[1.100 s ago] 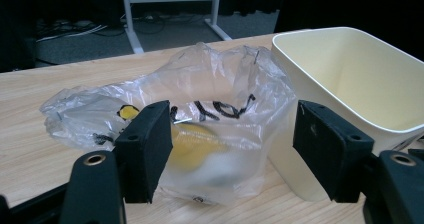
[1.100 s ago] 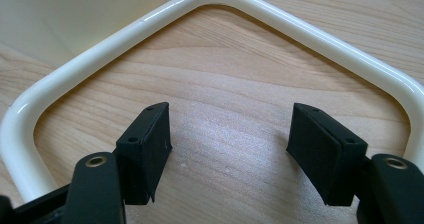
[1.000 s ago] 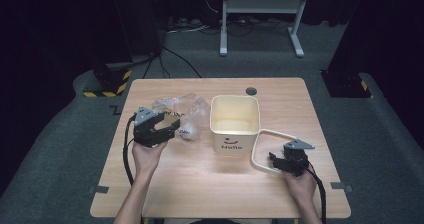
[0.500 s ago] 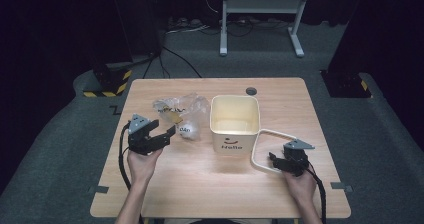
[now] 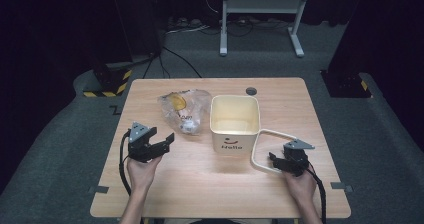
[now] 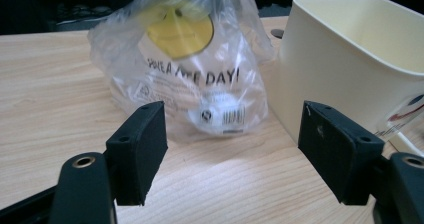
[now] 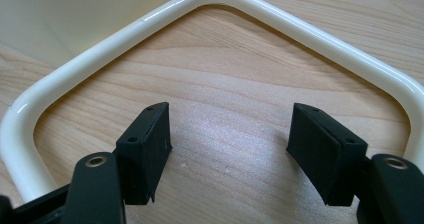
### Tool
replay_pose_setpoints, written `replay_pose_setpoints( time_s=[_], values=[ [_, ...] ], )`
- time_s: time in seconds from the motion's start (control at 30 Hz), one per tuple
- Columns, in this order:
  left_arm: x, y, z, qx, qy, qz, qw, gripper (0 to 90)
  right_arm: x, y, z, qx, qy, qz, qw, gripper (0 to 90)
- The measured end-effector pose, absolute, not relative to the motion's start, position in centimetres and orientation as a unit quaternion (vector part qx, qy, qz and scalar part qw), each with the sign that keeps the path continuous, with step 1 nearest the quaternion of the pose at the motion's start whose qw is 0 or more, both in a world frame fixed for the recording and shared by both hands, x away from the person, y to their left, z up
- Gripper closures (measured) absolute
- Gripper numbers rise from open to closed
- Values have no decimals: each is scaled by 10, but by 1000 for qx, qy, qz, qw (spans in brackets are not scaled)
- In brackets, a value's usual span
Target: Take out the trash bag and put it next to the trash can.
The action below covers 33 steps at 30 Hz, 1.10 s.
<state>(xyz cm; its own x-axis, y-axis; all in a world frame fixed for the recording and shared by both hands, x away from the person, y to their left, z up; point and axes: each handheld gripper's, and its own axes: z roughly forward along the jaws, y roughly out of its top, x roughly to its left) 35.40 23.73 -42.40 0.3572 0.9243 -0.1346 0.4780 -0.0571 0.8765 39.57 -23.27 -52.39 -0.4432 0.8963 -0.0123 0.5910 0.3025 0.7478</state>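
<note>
Our left gripper (image 5: pixel 167 140) has just been opening its jaws; they stand spread and empty, short of the bag (image 6: pixel 190 69). The bag lies beside the bin (image 5: pixel 235 121), its crumpled plastic blurring what is inside. Our right gripper (image 7: pixel 227 149) gapes empty within the handle (image 7: pixel 280 29), whose ends run out of frame.

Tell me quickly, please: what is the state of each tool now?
Left tool: open, holding nothing; its jaws have just been opening, with the plastic bag ahead of them.
Right tool: open, holding nothing, over the bucket handle.
</note>
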Motion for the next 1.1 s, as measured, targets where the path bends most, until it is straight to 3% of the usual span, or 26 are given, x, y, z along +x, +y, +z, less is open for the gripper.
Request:
replay_pose_setpoints(
  time_s=[0.5,1.1],
  values=[
    [362,229,-465,696,539,244,407,270,396,-233,-524,479,776,345,221,333],
    [388,225,-516,709,580,261,304,286,396,-233,-524,480,776,345,220,332]
  ],
)
